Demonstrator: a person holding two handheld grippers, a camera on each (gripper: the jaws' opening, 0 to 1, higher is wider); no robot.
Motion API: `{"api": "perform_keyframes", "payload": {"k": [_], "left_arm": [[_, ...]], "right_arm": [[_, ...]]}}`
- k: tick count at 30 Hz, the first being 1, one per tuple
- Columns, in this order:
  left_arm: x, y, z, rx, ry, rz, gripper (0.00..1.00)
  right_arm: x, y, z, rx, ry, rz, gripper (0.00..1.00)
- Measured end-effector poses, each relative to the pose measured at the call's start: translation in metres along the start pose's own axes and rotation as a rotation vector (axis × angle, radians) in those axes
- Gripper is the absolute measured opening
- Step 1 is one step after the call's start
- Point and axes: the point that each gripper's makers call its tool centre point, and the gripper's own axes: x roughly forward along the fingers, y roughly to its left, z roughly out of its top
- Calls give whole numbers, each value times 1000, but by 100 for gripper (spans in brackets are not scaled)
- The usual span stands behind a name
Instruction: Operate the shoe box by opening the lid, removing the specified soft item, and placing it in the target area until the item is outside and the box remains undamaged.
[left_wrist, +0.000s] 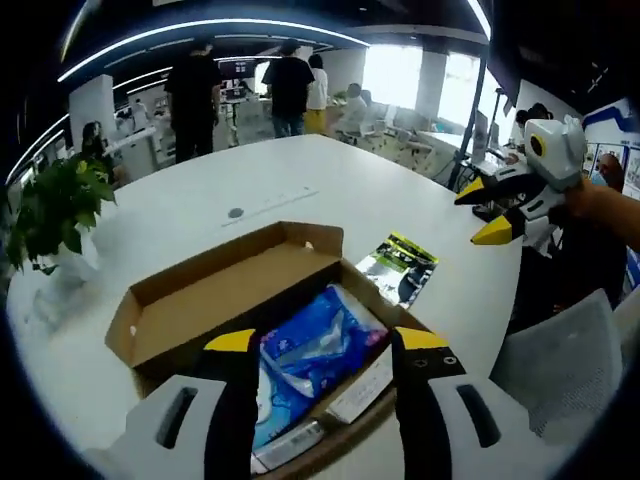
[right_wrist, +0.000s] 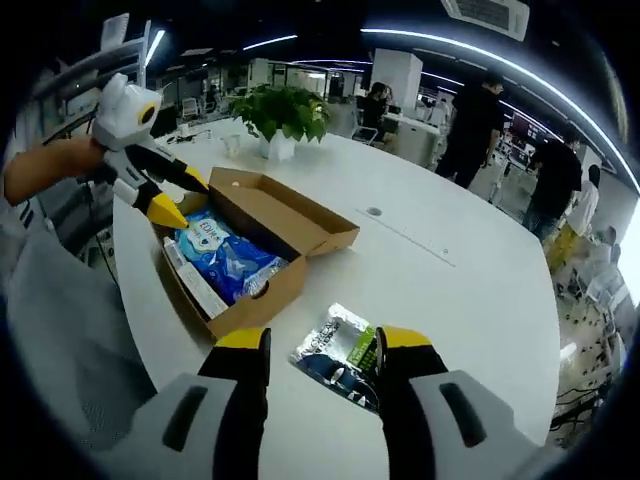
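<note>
Brown cardboard shoe box (left_wrist: 215, 300) is lying open on the white counter (left_wrist: 300, 180), blue plastic soft pack (left_wrist: 305, 350) inside; left tongs (left_wrist: 325, 345) are gaping empty above it. Right tongs (right_wrist: 318, 345) are hanging open, empty, over a green-black foil packet (right_wrist: 340, 352).

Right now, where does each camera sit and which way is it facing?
Left gripper view: rides the left gripper, close over the open shoe box and its blue soft pack; own open jaws show, plus the right gripper in a hand.
Right gripper view: rides the right gripper, above the green-and-black packet, facing the box; own open jaws, the left gripper.
Shared: box, pack, packet, white table, potted plant.
</note>
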Motion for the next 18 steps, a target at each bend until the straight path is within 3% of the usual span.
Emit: {"api": "perform_keyframes", "payload": {"k": [9,18], "left_arm": [[-38,43,-24,-81,-20,92,56],[-72,84,-45,-104,-27,195,56]], "right_arm": [[15,25,25,-60,-12,66,43],[39,51,53,-120,-40,134,43]]}}
